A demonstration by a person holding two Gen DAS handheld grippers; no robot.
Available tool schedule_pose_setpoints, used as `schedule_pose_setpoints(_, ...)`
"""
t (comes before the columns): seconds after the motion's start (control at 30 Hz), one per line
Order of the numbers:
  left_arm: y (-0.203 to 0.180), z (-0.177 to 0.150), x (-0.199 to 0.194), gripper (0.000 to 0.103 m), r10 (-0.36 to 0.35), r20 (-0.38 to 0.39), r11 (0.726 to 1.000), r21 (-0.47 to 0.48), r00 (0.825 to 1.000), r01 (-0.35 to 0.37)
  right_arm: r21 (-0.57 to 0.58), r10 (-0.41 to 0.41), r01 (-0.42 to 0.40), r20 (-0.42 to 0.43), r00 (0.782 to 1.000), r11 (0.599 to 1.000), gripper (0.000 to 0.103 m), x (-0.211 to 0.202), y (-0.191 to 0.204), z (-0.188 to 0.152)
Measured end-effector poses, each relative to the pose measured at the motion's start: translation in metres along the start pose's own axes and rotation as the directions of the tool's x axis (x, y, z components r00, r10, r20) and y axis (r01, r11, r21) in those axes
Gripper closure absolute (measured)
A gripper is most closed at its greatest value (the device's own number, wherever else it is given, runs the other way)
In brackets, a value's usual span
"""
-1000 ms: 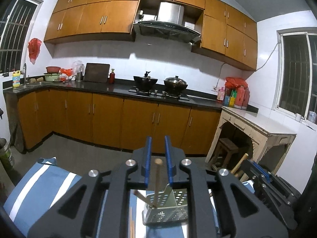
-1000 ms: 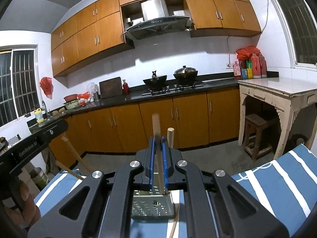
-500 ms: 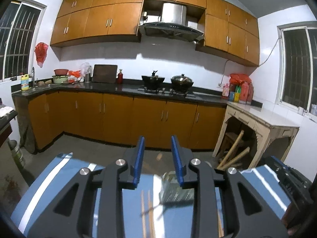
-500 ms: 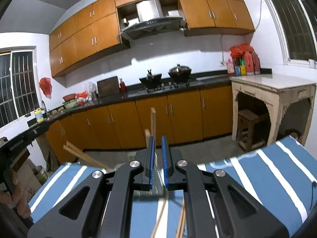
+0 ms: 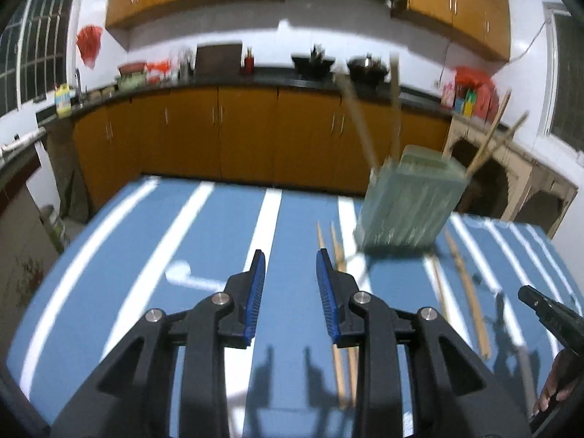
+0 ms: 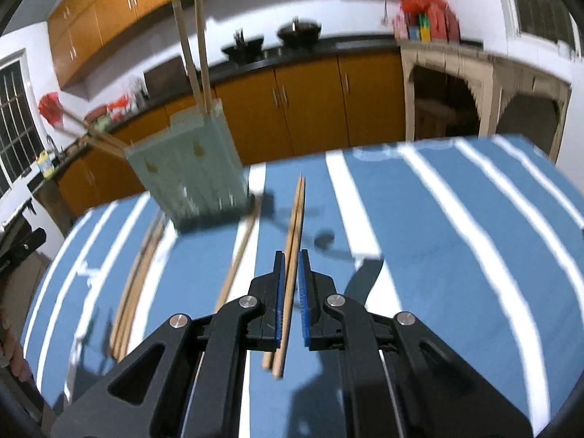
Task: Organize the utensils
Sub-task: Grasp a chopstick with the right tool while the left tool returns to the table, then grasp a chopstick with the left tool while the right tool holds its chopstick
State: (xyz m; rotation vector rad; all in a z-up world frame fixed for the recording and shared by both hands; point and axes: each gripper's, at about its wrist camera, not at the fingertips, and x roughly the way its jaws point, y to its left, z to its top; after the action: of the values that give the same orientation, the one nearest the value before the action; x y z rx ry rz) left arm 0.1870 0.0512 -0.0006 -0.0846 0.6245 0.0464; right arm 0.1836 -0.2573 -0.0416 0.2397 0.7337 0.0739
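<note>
Step in hand: the right gripper (image 6: 290, 284) is lining up on a pair of wooden chopsticks (image 6: 292, 255) lying on the table; its blue pads stand either side of them with a narrow gap, not visibly clamped. This is judged the pick-up of the next pair.
Left gripper (image 5: 290, 288): fingers well apart, holding nothing, hovering over the table's near middle.
Holder (image 5: 408, 204): pale green, boxy, looks perforated though blurred; stands toward the table's far edge with several chopsticks and wooden handles leaning out of its top.
Loose utensils: more chopsticks (image 5: 337, 255) lie flat just beside the holder's base, and others (image 5: 463, 288) lie nearer the right edge.
Table (image 5: 127, 262): covered by blue cloth with white stripes, soft and matte.
Next move: likely closing on the thin, round sticks squarely so they do not roll or scissor, then tipping them upright into the holder.
</note>
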Motion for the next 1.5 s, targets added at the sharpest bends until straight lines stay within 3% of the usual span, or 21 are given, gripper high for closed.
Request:
schedule_pose_setpoints(0.2, -0.003, -0.027, 0.025, 0.073, -0.010, -0.106, 1.000, 0.005, 0.994, 0.011, 0.010, 0.013, -0.012, -0.092, 0.996, 1.000, 0.095, 0.022, 0.000, -0.017)
schedule_pose_setpoints(0.53, -0.008, -0.036, 0.039, 0.073, -0.041, -0.166, 0.999, 0.001, 0.985, 0.042, -0.043, -0.015, 0.010, -0.134, 0.991, 0.999, 0.095, 0.037, 0.008, -0.024)
schedule_pose_setpoints(0.7, -0.009, -0.038, 0.046, 0.074, -0.068, -0.193, 0.998, -0.013, 0.979, 0.066, -0.026, -0.075, 0.072, -0.135, 0.988, 0.997, 0.095, 0.039, -0.004, -0.022)
schedule_pose_setpoints(0.87, -0.016, -0.041, 0.051, 0.075, -0.089, -0.214, 0.995, 0.012, 0.973, 0.094, 0.082, -0.164, 0.174, -0.115, 0.980, 0.981, 0.096, 0.032, -0.036, -0.018)
schedule_pose_setpoints(1.07, -0.029, -0.045, 0.062, 0.084, -0.114, -0.252, 0.991, 0.042, 0.961, 0.129, 0.051, -0.177, 0.184, -0.111, 0.978, 0.982, 0.095, 0.032, -0.036, -0.020)
schedule_pose_setpoints(1.23, -0.038, -0.053, 0.074, 0.092, -0.093, -0.287, 0.990, 0.079, 0.953, 0.120, 0.039, -0.177, 0.182, -0.110, 0.978, 0.982, 0.095, 0.032, -0.036, -0.020)
schedule_pose_setpoints(1.33, -0.041, -0.053, 0.073, 0.098, -0.072, -0.273, 0.989, 0.108, 0.959, 0.105, 0.031, -0.175, 0.179, -0.109, 0.979, 0.983, 0.095, 0.031, -0.036, -0.020)
schedule_pose_setpoints(1.5, -0.008, -0.052, 0.080, 0.101, -0.035, -0.293, 0.999, 0.028, 0.956, 0.045, 0.037, -0.174, 0.179, -0.105, 0.979, 0.983, 0.095, 0.028, -0.040, -0.021)
